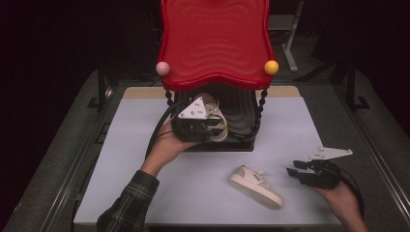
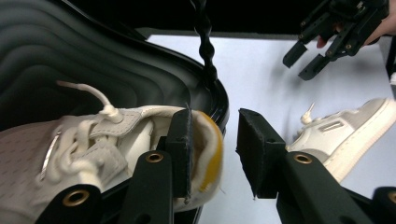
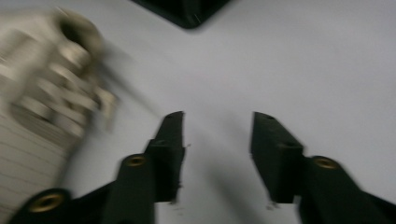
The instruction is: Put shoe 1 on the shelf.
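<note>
Work surface as I see it from the high view.
A pale lavender-grey rectangular table mat (image 1: pixel 145 145) carries a two-tier rack with a black ribbed plastic lower tray (image 1: pixel 241 116), at its far middle, and one white low-top sneaker (image 1: pixel 255 187) near its front edge.

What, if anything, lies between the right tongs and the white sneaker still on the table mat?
Nothing visible. In the high view, bare mat separates the right tongs from the sneaker on the table. The right tongs' jaws stand apart with nothing between them. The other sneaker sits on the black shelf at the left tongs, off to the side.
</note>
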`<state>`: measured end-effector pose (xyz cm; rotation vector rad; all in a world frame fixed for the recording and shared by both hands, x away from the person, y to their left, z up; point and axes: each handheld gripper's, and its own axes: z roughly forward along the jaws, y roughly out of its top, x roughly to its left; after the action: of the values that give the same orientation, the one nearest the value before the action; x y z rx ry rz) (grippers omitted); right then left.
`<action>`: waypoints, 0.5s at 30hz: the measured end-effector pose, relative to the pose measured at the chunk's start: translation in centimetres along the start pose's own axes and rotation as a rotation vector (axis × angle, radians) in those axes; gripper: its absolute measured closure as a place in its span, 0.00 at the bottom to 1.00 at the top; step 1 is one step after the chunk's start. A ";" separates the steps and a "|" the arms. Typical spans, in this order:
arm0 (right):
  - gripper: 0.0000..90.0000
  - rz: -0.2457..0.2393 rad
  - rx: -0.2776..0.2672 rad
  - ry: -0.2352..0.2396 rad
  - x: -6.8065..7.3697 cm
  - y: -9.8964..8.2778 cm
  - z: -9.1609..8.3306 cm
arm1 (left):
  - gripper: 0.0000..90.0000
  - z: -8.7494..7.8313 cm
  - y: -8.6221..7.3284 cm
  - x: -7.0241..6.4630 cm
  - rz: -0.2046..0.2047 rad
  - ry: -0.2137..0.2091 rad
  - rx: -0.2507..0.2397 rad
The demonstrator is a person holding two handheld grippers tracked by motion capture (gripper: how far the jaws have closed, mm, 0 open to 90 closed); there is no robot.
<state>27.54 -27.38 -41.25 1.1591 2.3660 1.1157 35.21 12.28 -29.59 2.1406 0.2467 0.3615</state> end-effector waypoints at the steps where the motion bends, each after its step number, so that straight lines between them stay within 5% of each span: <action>1: 0.74 -0.002 -0.017 0.014 0.3 0.7 -0.1 | 0.76 -0.4 0.0 -0.2 0.000 0.010 0.000; 7: 0.99 -0.083 -0.092 0.085 2.6 5.0 0.4 | 1.00 -1.8 -1.4 -0.8 -0.058 0.058 0.012; 15: 1.00 -0.156 -0.131 0.199 4.7 9.9 3.7 | 1.00 -1.4 -4.1 -0.8 -0.143 0.070 0.051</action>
<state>31.96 -18.13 -35.95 0.8383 2.4360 1.3626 33.84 15.44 -32.40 2.1476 0.4508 0.3509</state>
